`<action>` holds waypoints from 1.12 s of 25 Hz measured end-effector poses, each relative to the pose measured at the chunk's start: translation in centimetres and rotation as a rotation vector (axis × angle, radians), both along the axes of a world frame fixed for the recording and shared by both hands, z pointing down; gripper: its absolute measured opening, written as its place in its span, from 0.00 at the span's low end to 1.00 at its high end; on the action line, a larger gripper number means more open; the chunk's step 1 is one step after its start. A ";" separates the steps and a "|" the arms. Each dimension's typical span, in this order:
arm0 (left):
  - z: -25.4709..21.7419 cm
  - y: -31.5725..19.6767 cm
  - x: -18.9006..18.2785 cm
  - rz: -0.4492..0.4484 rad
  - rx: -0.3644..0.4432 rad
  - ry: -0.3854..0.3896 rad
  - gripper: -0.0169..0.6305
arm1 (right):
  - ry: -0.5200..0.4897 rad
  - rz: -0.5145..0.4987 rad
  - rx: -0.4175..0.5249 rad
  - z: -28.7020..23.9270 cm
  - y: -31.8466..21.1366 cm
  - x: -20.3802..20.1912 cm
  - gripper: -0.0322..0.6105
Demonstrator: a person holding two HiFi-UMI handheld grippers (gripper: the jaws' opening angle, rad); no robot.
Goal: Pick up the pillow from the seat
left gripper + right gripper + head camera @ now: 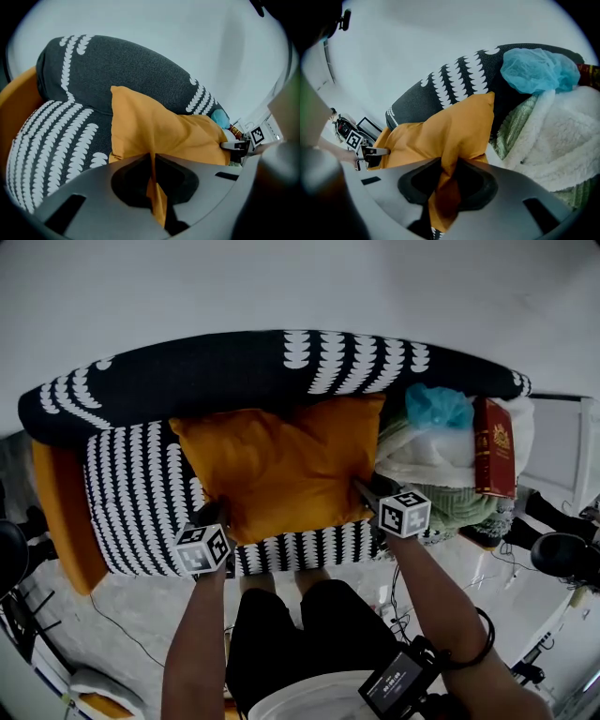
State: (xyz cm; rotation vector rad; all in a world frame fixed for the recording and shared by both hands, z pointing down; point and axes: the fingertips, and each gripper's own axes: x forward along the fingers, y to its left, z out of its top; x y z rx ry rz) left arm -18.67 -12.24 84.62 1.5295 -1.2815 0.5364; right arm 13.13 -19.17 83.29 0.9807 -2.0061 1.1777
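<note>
An orange pillow (pixel 281 465) lies on the black-and-white patterned seat (pixel 131 493) of a chair, leaning against its dark backrest (pixel 234 367). My left gripper (pixel 214 514) is at the pillow's near left corner, shut on a thin fold of its orange cloth (pixel 154 187). At the near right corner my right gripper (pixel 367 491) is shut on a thicker bunch of the pillow's cloth (pixel 445 187). Each gripper view shows the pillow (pixel 164 131) (pixel 440 131) stretching away to the other gripper.
To the right of the pillow, a pile fills the seat's end: a white fleece (pixel 422 456), a green knit cloth (pixel 459 507), a teal bag (pixel 439 407) and a red book (pixel 494 446). The chair has an orange side (pixel 61 512). Cables and stands (pixel 525 559) crowd the floor.
</note>
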 end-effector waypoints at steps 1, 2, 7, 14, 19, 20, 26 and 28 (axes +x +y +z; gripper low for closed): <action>-0.2 0.2 0.0 -0.002 0.002 -0.002 0.05 | -0.002 -0.002 0.002 -0.1 0.2 0.1 0.22; -0.5 0.4 -0.1 -0.006 0.003 -0.004 0.05 | -0.004 -0.005 0.003 -0.3 0.4 0.1 0.22; -1.9 2.0 -0.5 -0.020 0.004 -0.010 0.05 | -0.019 -0.015 0.009 -1.3 1.3 -0.3 0.22; -4.6 3.8 -0.3 -0.023 0.021 -0.010 0.05 | -0.041 -0.046 0.035 -3.2 2.1 -0.3 0.21; -7.2 4.8 -0.3 -0.032 0.029 -0.021 0.05 | -0.069 -0.036 0.041 -5.2 3.1 -0.2 0.21; -7.7 5.0 -0.3 -0.038 0.031 -0.023 0.05 | -0.074 -0.034 0.042 -5.7 3.3 -0.1 0.21; -10.9 5.8 0.4 -0.056 0.046 -0.031 0.05 | -0.093 -0.033 0.049 -7.9 4.1 0.7 0.21; -11.9 6.1 0.6 -0.061 0.050 -0.031 0.05 | -0.097 -0.034 0.054 -8.8 4.3 0.9 0.21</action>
